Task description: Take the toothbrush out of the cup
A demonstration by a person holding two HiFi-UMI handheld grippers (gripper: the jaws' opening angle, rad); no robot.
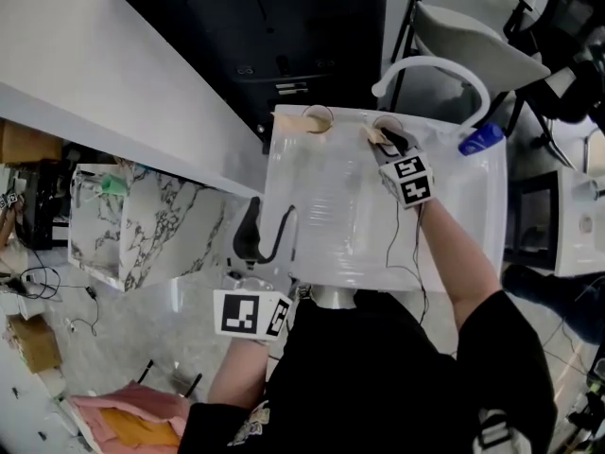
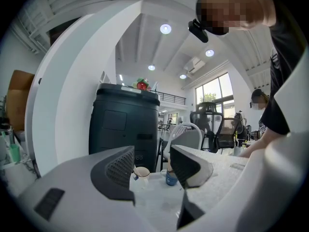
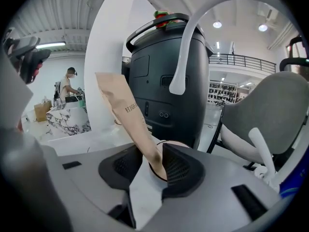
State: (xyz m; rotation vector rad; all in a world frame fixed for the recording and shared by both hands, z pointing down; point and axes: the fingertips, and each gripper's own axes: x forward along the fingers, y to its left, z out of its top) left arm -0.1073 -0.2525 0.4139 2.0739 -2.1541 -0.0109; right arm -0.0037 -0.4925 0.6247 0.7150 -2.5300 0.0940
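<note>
Right gripper [image 3: 155,166] nose-down on wrapped toothbrush [image 3: 126,111]

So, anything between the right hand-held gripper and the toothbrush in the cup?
Nothing visible. The paper-wrapped toothbrush sits in the right hand-held gripper, its jaws pressing the wrapper just above the cup. Nothing shows directly over it either.

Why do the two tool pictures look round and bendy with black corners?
Left gripper view: a wide lens bows the white wall, corners go black, ceiling lights glare. Right gripper view: same bulge on the black bin; the wrapped toothbrush is sharp. Head view: the white table washes out.
</note>
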